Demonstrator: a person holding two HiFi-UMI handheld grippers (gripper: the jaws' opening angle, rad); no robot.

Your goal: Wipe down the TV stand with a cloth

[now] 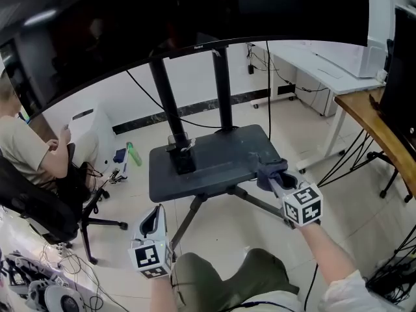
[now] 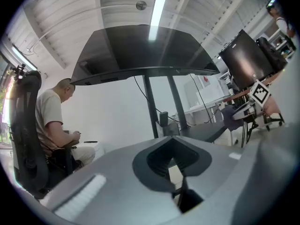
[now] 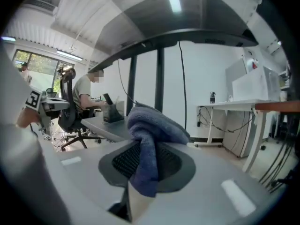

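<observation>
The TV stand's dark grey shelf (image 1: 214, 164) sits on two black posts under a big dark screen (image 1: 130, 25). My right gripper (image 1: 276, 182) is shut on a bunched blue-grey cloth (image 1: 272, 172) at the shelf's front right corner. In the right gripper view the cloth (image 3: 150, 130) hangs between the jaws of the right gripper (image 3: 145, 163), with the shelf (image 3: 105, 128) just beyond. My left gripper (image 1: 154, 218) hovers below the shelf's front left corner, jaws together and holding nothing. In the left gripper view the left gripper (image 2: 174, 161) points at the shelf (image 2: 206, 132).
A small black box (image 1: 181, 156) stands by the left post on the shelf. A person (image 1: 29, 151) sits in an office chair at the left. A green bottle (image 1: 133, 153) lies on the floor. A white desk (image 1: 312, 64) and a wooden table (image 1: 380, 132) are at the right.
</observation>
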